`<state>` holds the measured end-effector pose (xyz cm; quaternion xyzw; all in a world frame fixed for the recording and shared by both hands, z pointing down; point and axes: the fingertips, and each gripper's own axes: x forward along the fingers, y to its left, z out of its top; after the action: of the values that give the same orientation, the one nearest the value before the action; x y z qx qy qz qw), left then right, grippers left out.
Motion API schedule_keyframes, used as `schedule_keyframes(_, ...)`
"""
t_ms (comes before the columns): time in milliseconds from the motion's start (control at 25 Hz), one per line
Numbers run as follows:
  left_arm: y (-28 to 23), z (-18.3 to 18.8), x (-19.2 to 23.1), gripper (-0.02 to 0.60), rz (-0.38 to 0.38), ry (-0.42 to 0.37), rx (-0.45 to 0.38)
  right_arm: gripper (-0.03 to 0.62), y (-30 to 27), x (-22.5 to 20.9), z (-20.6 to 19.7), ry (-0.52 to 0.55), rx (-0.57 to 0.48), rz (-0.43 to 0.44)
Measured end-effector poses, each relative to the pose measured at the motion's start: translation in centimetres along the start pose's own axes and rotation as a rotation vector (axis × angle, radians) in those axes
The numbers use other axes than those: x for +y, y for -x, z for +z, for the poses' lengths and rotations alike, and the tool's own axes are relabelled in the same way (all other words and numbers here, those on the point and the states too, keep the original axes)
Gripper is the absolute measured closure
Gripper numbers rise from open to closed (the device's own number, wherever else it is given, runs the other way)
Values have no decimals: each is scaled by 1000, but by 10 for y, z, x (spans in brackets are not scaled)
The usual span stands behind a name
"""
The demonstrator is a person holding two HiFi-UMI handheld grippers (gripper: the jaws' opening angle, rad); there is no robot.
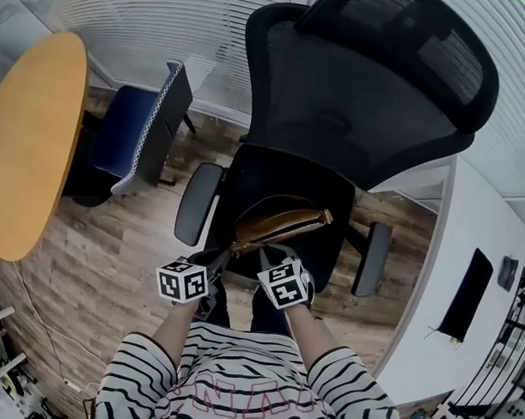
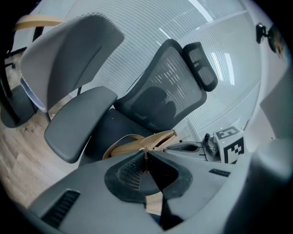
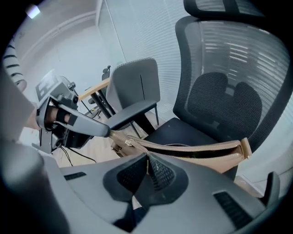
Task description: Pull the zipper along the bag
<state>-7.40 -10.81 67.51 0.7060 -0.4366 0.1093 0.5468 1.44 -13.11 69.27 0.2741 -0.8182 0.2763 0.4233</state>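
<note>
Tan bag [image 1: 275, 224] lies on office chair seat [image 1: 277, 170], mouth gaping along nearly its whole length. Left gripper [image 2: 146, 157] clamped on bag's near end. Right gripper [image 3: 147, 162] pinched tight, apparently on thin zipper pull beside slider [image 3: 124, 142]. Judgement: zipper run barely begun, nearly all closing left.

At the frame's centre, the black office chair's seat [image 1: 246, 187] carries the tan bag [image 1: 275, 224], lying across it above the wood-plank floor [image 1: 115, 251].
</note>
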Motion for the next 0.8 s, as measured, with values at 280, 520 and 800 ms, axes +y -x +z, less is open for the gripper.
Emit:
schedule_keyframes(280,-2,3,1,538,2,23,-20,559,-1,-15,-1,3,4,-21)
schedule_keyframes(520,0,0,3,537,16,31,-24,559,3,-36,-10,3,23,-57)
schedule_keyframes(800,-3,0,1,538,26,41,-39,559,8,-61,-14,15,32,-96)
